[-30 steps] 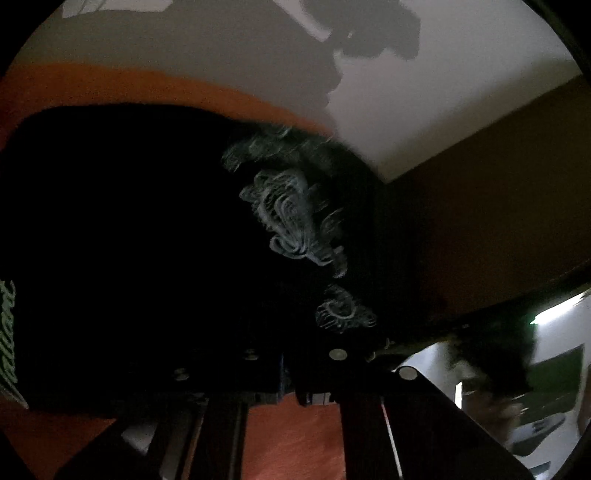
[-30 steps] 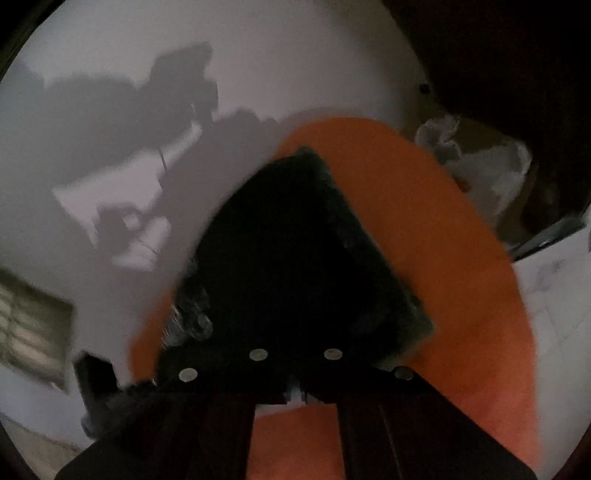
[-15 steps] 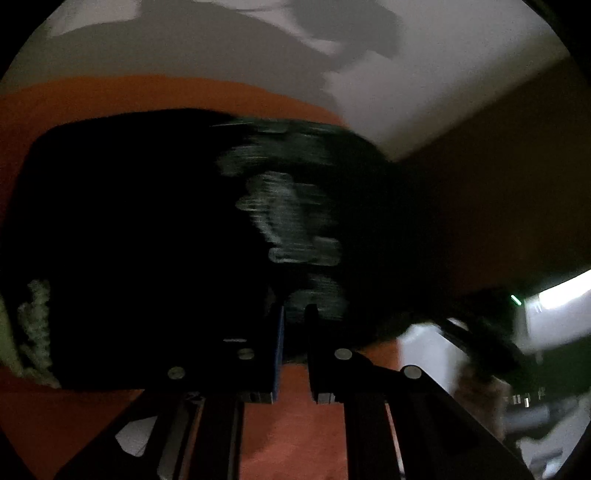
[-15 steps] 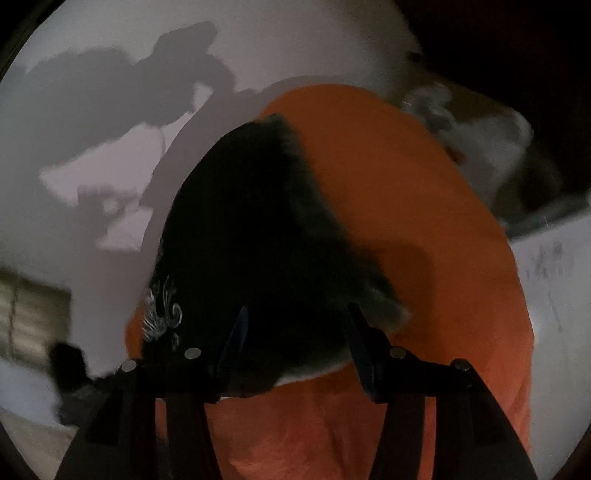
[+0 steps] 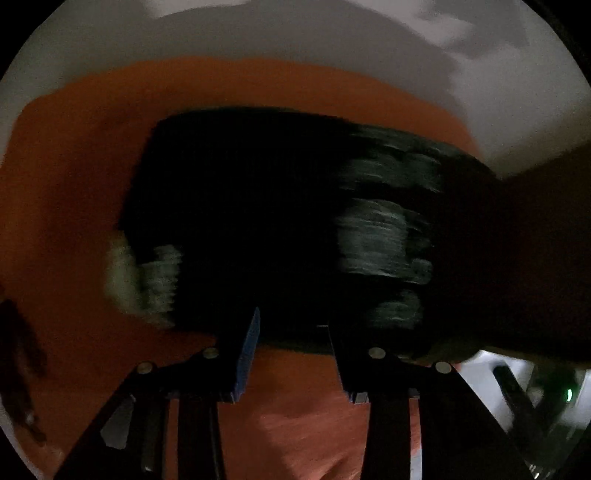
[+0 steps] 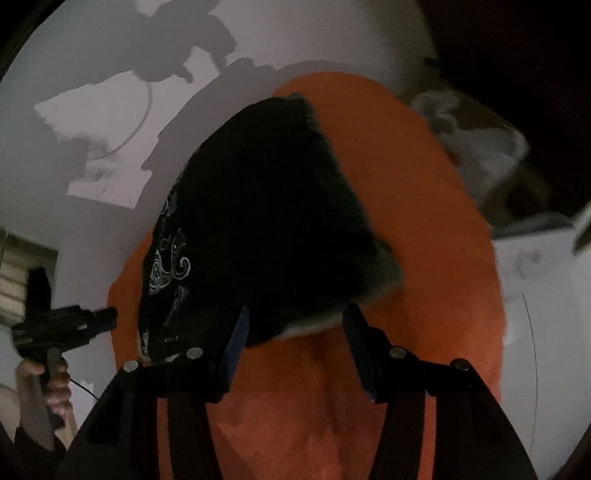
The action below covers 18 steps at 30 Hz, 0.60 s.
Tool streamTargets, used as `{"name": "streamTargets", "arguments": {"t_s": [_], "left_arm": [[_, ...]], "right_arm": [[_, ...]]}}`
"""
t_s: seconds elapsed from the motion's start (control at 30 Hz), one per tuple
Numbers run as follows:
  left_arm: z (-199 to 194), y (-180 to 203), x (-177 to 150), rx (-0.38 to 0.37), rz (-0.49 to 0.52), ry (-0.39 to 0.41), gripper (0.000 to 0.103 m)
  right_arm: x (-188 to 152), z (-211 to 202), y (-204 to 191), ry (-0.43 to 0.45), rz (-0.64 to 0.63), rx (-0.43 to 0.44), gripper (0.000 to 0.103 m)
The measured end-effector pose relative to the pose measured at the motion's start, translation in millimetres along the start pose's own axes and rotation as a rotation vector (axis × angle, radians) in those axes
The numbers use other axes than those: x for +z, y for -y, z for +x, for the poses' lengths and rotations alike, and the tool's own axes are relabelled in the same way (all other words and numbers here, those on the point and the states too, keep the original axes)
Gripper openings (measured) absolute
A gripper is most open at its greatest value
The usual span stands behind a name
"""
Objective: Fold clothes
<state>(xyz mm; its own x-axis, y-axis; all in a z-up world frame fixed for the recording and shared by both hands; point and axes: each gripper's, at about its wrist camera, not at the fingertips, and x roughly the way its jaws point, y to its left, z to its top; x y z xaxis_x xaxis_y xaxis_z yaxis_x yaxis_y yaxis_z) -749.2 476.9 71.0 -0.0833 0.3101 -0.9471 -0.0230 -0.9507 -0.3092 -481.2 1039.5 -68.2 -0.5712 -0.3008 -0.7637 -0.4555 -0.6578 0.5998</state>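
A folded black garment [image 6: 258, 221] with a pale swirl print lies on an orange cloth [image 6: 424, 258] in the middle of the right wrist view; the cloth itself spreads over a white tabletop [image 6: 92, 203]. The right gripper [image 6: 295, 332] stands at the lower centre of that frame with its jaws moderately wide; the near edge of the garment shows in the gap, and neither pad presses on it. At the lower left edge, a hand [image 6: 48, 384] holds the handle of the left gripper [image 6: 107, 317], which sits beside the left border of the orange cloth.

In the left wrist view, motion blur smears the black garment [image 5: 258, 221] across the centre, its pale print streaked at right and at lower left. The left gripper [image 5: 291, 339] is at the bottom centre; its jaws are opening, a narrow gap between them, with nothing clamped. The orange cloth [image 5: 74, 184] fills the left side and the bottom, and the white tabletop [image 5: 258, 33] runs along the top.
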Motion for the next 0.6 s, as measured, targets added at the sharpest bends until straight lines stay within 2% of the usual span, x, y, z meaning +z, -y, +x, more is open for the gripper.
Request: {"name": "streamTargets", "arguments": {"t_s": [0.03, 0.07, 0.1, 0.13, 0.17, 0.2, 0.37, 0.43, 0.47, 0.5, 0.53, 0.6], "left_arm": [[-11.3, -14.3, 2.1, -0.002, -0.029, -0.001, 0.040], [-9.4, 1.6, 8.8, -0.069, 0.002, 0.012, 0.040], [-4.8, 23.3, 16.5, -0.149, 0.045, 0.027, 0.040], [-0.3, 43.2, 21.8, -0.189, 0.116, 0.044, 0.041], [4.4, 62.9, 26.7, -0.222, 0.192, 0.062, 0.047], [21.5, 81.4, 32.8, -0.220, 0.237, 0.057, 0.054], [119.6, 172.7, 64.3, -0.179, 0.428, 0.010, 0.055], [148.8, 183.2, 66.6, -0.065, 0.484, 0.019, 0.054], [159.4, 183.3, 66.6, -0.013, 0.501, 0.027, 0.039], [162.1, 178.4, 68.0, 0.020, 0.487, 0.045, 0.000], [163.5, 172.6, 69.8, 0.050, 0.467, 0.064, 0.000], [140.8, 151.1, 75.2, 0.020, 0.403, 0.121, 0.000]], "right_arm": [[-3.5, -8.9, 1.6, 0.008, 0.015, 0.008, 0.053], [-7.0, -17.8, 3.2, 0.017, 0.030, 0.017, 0.053], [-8.8, -21.3, 1.6, 0.031, 0.034, 0.026, 0.053], [-9.9, -22.6, -1.2, 0.049, 0.034, 0.035, 0.053], [-11.0, -23.9, -4.1, 0.066, 0.033, 0.045, 0.053], [-10.9, -21.8, -7.2, 0.081, 0.032, 0.051, 0.053], [-13.2, 6.4, -14.2, 0.121, 0.048, -0.005, 0.053], [-19.6, 13.4, -13.1, 0.131, 0.074, -0.018, 0.053], [-23.6, 15.0, -13.6, 0.137, 0.085, -0.026, 0.053], [-28.0, 15.8, -14.6, 0.144, 0.096, -0.035, 0.053], [-32.4, 16.6, -15.5, 0.151, 0.107, -0.044, 0.053], [-40.6, 14.2, -17.7, 0.167, 0.123, -0.060, 0.053]]}}
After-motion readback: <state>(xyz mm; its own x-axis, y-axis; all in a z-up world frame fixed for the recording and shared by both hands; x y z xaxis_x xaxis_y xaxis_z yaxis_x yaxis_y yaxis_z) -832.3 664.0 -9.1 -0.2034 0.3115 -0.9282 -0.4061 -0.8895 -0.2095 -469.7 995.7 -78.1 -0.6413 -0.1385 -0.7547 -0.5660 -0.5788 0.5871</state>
